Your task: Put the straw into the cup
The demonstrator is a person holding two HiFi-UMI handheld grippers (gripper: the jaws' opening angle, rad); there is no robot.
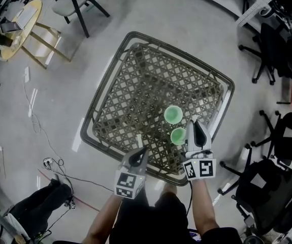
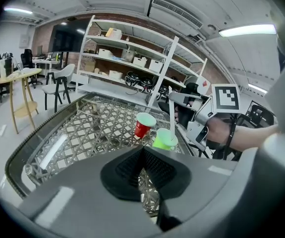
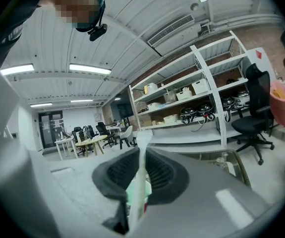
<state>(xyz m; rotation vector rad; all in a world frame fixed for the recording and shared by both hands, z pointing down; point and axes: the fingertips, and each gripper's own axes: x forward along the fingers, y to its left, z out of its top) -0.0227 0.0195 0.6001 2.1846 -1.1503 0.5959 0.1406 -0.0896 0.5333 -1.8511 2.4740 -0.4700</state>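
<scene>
Head view: lattice table (image 1: pixel 135 85) on a grey floor, office chair (image 1: pixel 265 52) to the right, round wooden table (image 1: pixel 24 19) far left. Red cup (image 1: pixel 173 114) and green cup (image 1: pixel 178 135) upright near the table's near edge. Left gripper (image 1: pixel 141 151) over that edge, right gripper (image 1: pixel 195 123) just beside the green cup. Contents of the right jaws not discernible from above.

Left gripper view: shelving (image 2: pixel 132 58) behind the table. Left jaws together, nothing between. White straw (image 2: pixel 171 117) upright, lower end at the green cup's mouth.

Right gripper view: jaws clamped on the straw. Cup largely hidden behind the jaws.
</scene>
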